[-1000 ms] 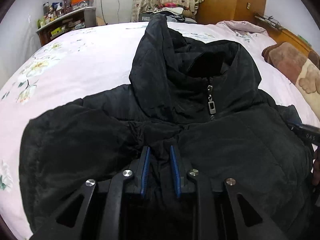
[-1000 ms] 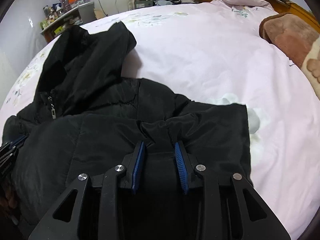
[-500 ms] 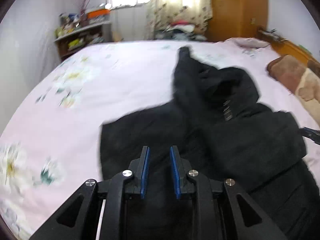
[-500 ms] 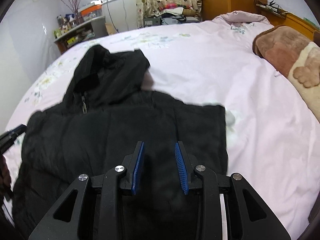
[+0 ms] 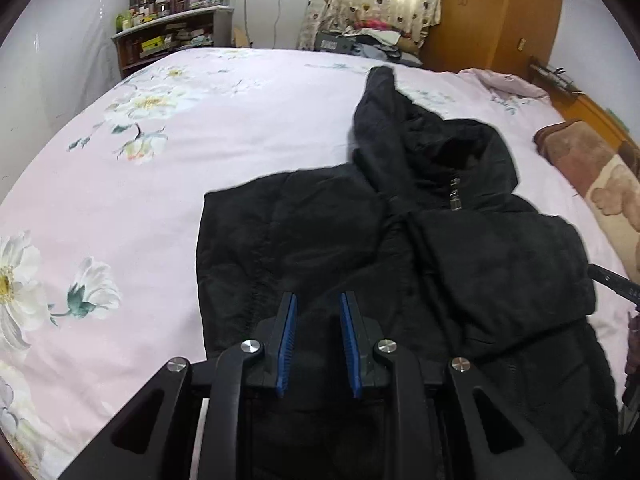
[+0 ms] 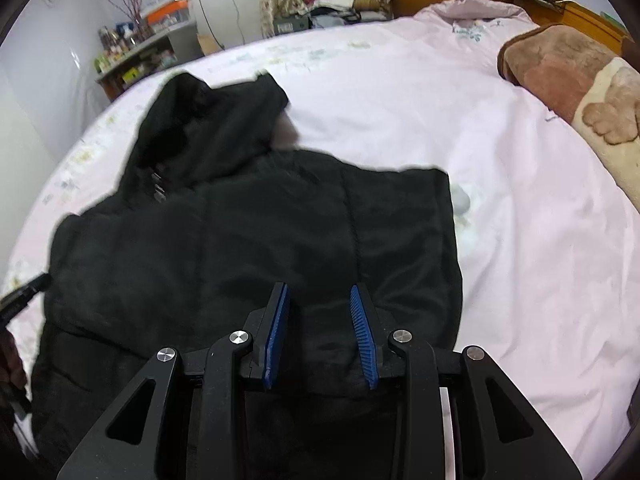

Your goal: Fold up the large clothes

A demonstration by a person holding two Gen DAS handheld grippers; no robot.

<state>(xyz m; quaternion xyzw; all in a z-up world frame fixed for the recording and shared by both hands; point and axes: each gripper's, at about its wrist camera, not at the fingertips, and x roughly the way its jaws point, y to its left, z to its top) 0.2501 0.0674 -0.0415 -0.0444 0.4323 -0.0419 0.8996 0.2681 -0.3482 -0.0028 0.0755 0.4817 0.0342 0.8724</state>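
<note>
A black hooded padded jacket [image 5: 400, 240] lies front up on the pink bed [image 5: 120, 200], hood [image 5: 420, 144] pointing away and zipper pull [image 5: 454, 196] at the collar. Both sides are folded in over its body. My left gripper [image 5: 319, 298] hovers above the jacket's left part, its jaws opening, with no cloth pinched between them. In the right wrist view the jacket [image 6: 240, 240] fills the lower left. My right gripper [image 6: 320, 287] hangs open over the jacket's right part, with only cloth far below the gap. Each gripper's tip shows at the edge of the other's view.
A brown plush blanket [image 6: 560, 76] lies along the bed's right side. A cluttered shelf [image 5: 168, 36], a wooden wardrobe [image 5: 500, 12] and piled clothes stand beyond the far edge. Flowered sheet [image 5: 80, 292] spreads left of the jacket.
Both grippers have drawn back and up from the jacket. A second ago cloth was bunched at their fingertips; now it lies flat below them.
</note>
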